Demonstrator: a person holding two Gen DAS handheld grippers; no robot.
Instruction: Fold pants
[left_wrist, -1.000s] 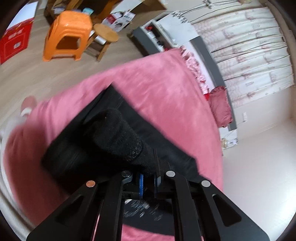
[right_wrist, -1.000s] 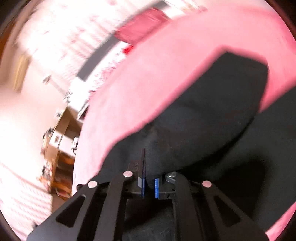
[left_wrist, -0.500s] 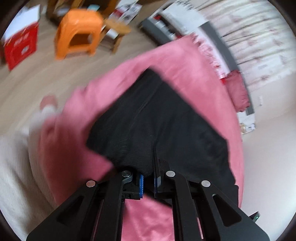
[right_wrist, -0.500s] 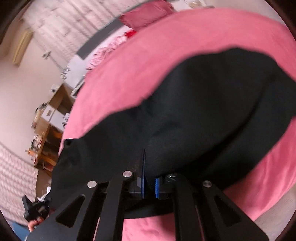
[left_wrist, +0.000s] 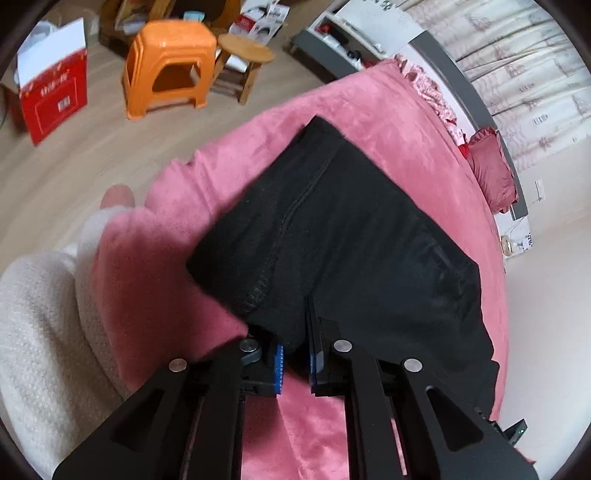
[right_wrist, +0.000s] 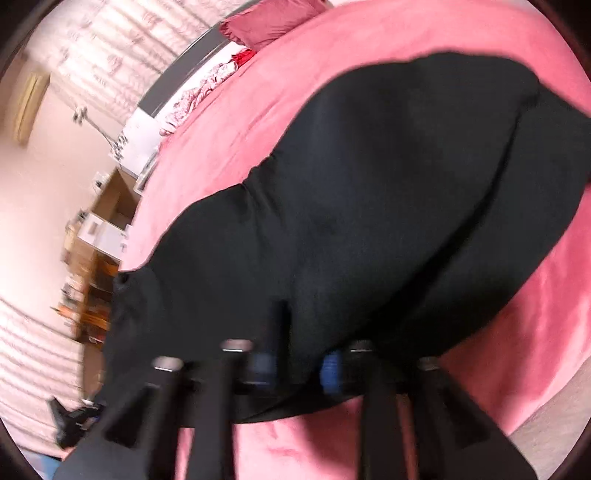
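Lying flat on the pink bed (left_wrist: 388, 122), the black pants (left_wrist: 351, 229) sit folded into a broad slab, and they are your landmark. Around the pants, bare blanket shows on the far side and on both flanks, so you have open room there; the bed's edge drops to the wood floor (left_wrist: 74, 170) just left of them.

Your left gripper (left_wrist: 295, 354) is at the pants' near edge, its blue pads narrowly apart with a bunch of the black cloth pinched between them. Your right gripper (right_wrist: 295, 369) is at the near edge too, but that view is smeared by motion; the jaws look parted wider with cloth between them, and you cannot tell if they truly clamp it.

The pants' near hem is hidden behind both grippers, and their right end is cut off by the lens rim in the right wrist view. An orange stool (left_wrist: 168, 66) and a round wooden stool (left_wrist: 245, 55) stand on the floor well beyond the pants. A red and white box (left_wrist: 51, 92) near them carries print too small to read.
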